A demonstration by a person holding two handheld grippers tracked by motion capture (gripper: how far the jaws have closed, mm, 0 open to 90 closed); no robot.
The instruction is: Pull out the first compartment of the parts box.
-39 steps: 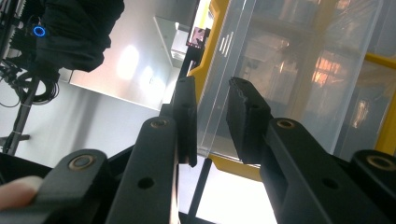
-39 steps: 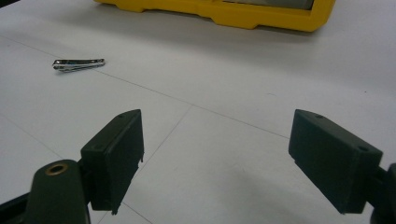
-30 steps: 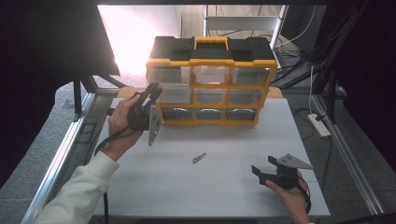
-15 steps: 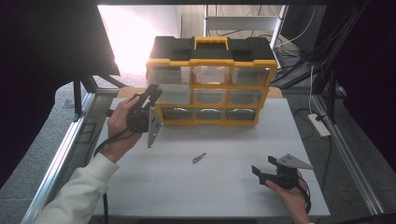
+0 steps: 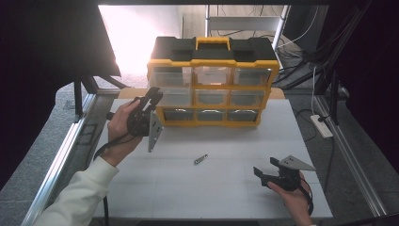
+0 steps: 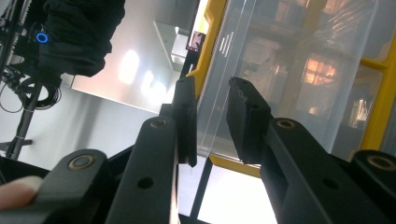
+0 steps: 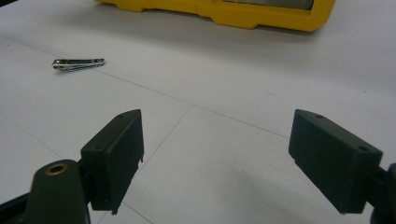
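A yellow and black drawer organizer (image 5: 211, 60) stands at the back of the white table (image 5: 188, 188). My left gripper (image 5: 154, 95) is up against its middle-left clear drawer (image 5: 178, 97). In the left gripper view the narrow jaws of that gripper (image 6: 212, 116) close on the drawer's clear front lip (image 6: 212, 98). My right gripper (image 5: 266, 167) rests low at the table's front right, open and empty (image 7: 233, 158). A small metal nail clipper (image 5: 201, 159) lies flat on the table, ahead and to the left of the right gripper (image 7: 78, 64).
The organizer's yellow base (image 7: 261, 16) runs across the far side of the right gripper view. Aluminium frame rails (image 5: 61, 155) border the table on both sides. A white power strip (image 5: 321, 125) with cables lies off the right edge.
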